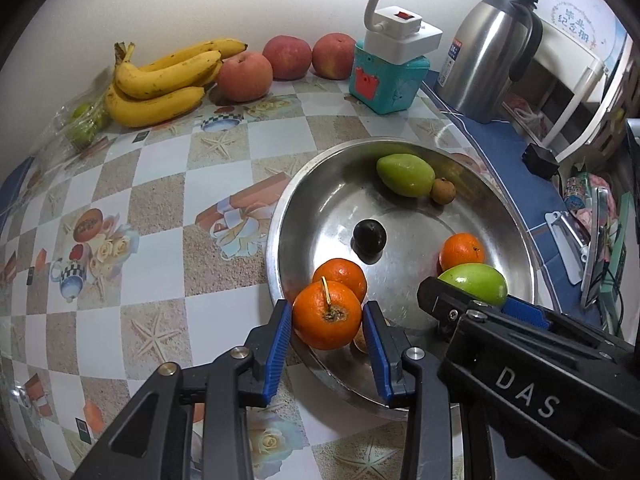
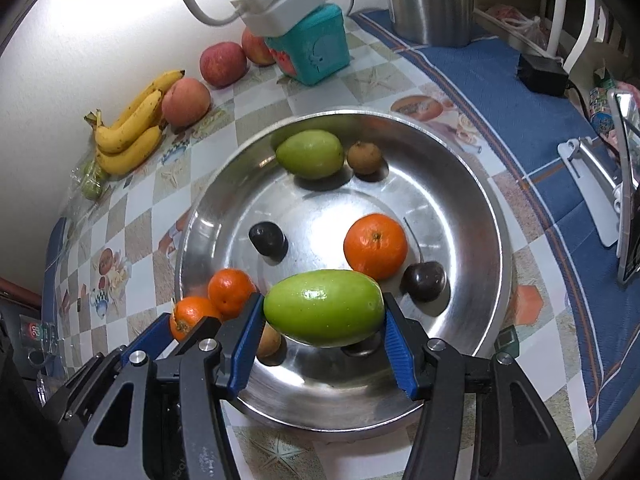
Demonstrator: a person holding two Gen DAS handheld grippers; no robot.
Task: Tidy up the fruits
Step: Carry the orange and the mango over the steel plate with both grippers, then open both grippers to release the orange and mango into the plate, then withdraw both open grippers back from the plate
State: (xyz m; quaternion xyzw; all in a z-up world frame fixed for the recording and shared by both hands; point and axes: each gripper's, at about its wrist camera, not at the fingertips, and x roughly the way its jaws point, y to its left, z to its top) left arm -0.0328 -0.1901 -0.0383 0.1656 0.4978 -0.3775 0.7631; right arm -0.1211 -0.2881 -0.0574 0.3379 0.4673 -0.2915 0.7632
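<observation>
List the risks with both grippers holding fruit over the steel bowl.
1. The left gripper pinches its orange on round sides right at the steel bowl's near rim; if it slips it could roll onto the table.
2. The right gripper holds the smooth green fruit only by its ends, so it could pivot or squirt out.
3. The grippers hang close together, so they could knock each other, and dropped fruit may hit the small brown fruit below.

text "DAS" | on right hand-held gripper (image 1: 496, 304) body
</observation>
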